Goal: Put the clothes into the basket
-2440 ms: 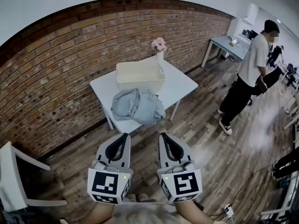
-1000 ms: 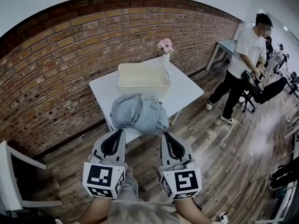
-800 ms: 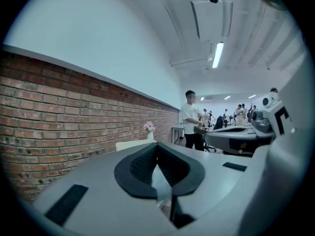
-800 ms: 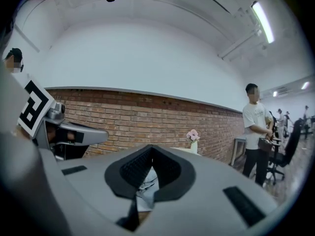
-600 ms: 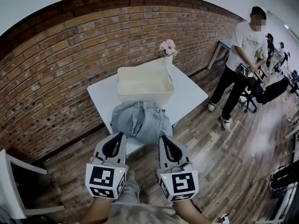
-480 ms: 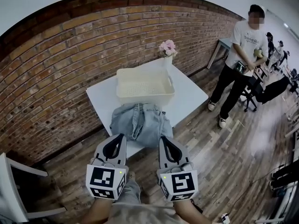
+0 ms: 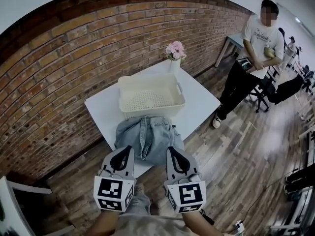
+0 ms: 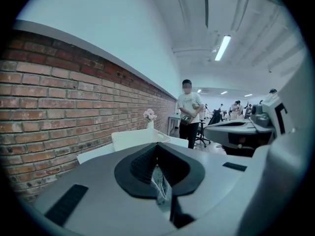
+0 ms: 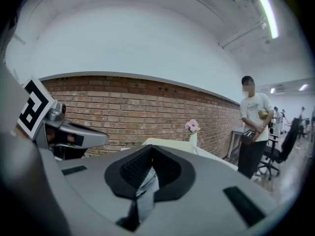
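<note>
One heap of pale denim clothes [image 7: 147,137] lies on the white counter [image 7: 202,104], outside the basket [image 7: 152,110]. Its long axis runs from 12 to 6 o'clock in the head view: the far end sits just beside the basket's front wall, and the near end droops over the counter's near edge.

Both grippers are held side by side at the heap's 6 o'clock, marker cubes toward the person and tips aimed toward 12. The left gripper [image 7: 129,149] and right gripper [image 7: 170,150] both have their jaws clenched on nothing – tips near the hanging denim, though contact cannot be judged.

Beyond the basket at 12 o'clock stands a vase of pink flowers [image 7: 174,50] against the brick wall [image 7: 74,58]. A bystander [image 7: 246,68] stands on the wood floor [image 7: 236,161] at about 2 o'clock (well apart from the counter). Nothing lies between the clothes and the basket.
</note>
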Demonstrator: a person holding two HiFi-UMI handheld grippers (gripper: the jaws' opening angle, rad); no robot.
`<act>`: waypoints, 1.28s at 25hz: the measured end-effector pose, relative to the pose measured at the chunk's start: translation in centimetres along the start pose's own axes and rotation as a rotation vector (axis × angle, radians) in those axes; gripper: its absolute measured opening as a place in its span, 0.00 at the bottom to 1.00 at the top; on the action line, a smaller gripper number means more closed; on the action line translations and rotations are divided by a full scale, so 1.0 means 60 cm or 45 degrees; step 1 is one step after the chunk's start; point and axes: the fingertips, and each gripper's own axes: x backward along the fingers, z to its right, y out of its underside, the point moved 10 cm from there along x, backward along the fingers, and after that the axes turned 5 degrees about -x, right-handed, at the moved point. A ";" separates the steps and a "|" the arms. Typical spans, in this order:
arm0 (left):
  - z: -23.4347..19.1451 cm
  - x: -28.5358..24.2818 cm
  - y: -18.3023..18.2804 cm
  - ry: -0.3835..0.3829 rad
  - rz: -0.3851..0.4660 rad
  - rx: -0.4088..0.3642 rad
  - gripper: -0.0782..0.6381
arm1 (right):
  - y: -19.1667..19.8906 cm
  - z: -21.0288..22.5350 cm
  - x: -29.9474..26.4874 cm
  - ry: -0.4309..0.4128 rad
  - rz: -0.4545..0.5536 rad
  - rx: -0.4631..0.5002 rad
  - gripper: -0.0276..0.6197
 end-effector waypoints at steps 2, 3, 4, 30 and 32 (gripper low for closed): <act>-0.013 -0.015 0.002 0.011 -0.015 -0.001 0.12 | 0.004 0.000 -0.018 0.010 -0.015 -0.005 0.05; -0.019 -0.022 0.003 0.016 -0.022 -0.002 0.12 | 0.005 0.001 -0.026 0.015 -0.021 -0.006 0.05; -0.025 -0.030 0.005 0.023 -0.029 -0.003 0.12 | 0.007 0.002 -0.035 0.022 -0.027 -0.007 0.05; -0.078 -0.141 0.054 0.147 -0.165 0.010 0.12 | 0.061 0.014 -0.141 0.082 -0.170 -0.007 0.05; -0.078 -0.146 0.058 0.142 -0.172 0.015 0.12 | 0.065 0.017 -0.145 0.081 -0.187 -0.004 0.05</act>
